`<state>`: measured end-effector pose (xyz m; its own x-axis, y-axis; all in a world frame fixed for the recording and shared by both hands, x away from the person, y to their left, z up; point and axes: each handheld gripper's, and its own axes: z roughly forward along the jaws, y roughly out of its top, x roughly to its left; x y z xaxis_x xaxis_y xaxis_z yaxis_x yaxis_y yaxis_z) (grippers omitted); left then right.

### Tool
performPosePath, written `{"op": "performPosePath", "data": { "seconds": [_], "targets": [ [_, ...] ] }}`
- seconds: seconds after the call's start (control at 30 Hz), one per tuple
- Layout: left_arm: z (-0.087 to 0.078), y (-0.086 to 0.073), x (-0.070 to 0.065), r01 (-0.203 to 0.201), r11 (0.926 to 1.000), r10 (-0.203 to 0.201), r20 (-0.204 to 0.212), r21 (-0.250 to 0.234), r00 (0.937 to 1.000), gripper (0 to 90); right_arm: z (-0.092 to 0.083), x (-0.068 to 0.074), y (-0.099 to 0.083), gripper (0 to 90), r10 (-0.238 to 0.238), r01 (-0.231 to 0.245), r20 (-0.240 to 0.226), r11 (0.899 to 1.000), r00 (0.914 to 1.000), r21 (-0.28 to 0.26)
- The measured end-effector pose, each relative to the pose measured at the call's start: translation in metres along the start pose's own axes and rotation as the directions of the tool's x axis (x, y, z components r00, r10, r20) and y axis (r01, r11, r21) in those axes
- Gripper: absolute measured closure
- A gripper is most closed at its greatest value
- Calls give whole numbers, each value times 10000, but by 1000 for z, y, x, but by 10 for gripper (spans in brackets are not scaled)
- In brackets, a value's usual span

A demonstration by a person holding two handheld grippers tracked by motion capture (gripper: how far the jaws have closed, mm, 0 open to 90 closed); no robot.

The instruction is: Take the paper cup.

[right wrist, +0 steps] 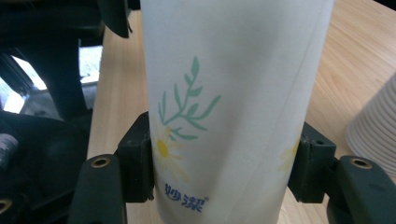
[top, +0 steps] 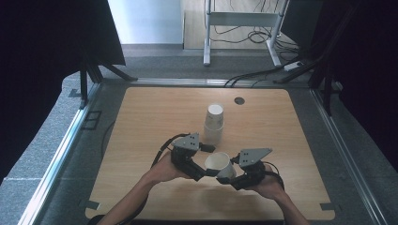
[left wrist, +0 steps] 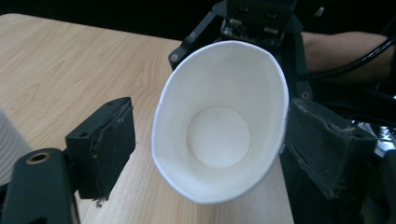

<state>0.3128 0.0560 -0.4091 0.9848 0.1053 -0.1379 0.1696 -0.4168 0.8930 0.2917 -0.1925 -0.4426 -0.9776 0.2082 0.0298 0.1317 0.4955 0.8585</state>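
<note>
A white paper cup (top: 218,164) printed with a daisy and green leaves hangs above the front middle of the wooden table (top: 141,122), tipped so its mouth faces left. My right gripper (top: 228,176) is shut on the cup's lower body (right wrist: 229,116), with both pads (right wrist: 135,158) pressed on its sides. My left gripper (top: 205,161) stands open around the cup's rim (left wrist: 219,135). Its left pad (left wrist: 100,144) is clear of the paper, and its right pad (left wrist: 327,144) is against the rim.
A stack of white paper cups (top: 213,124) stands upside down just behind the grippers, at the edge of both gripper views (left wrist: 7,144) (right wrist: 373,135). A dark round hole (top: 239,100) sits near the table's far edge. Black curtains flank the table.
</note>
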Motion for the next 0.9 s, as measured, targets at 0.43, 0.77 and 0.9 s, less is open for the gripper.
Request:
{"op": "performPosePath", "data": {
  "seconds": [0.43,0.77,0.9],
  "targets": [
    [6,-4,2,21,9984,17,661,-572,9978,282,5,-1,-6,367,126,-146,-429,9988,9990,-462],
    [6,-2,0,-269,9992,281,417,-303,9987,340,9,-3,-7,348,214,-235,-558,9990,9982,-370],
    [5,2,0,-428,9990,431,274,-119,9987,345,10,-4,-7,246,341,-350,-294,9990,9990,-293]
  ]
}}
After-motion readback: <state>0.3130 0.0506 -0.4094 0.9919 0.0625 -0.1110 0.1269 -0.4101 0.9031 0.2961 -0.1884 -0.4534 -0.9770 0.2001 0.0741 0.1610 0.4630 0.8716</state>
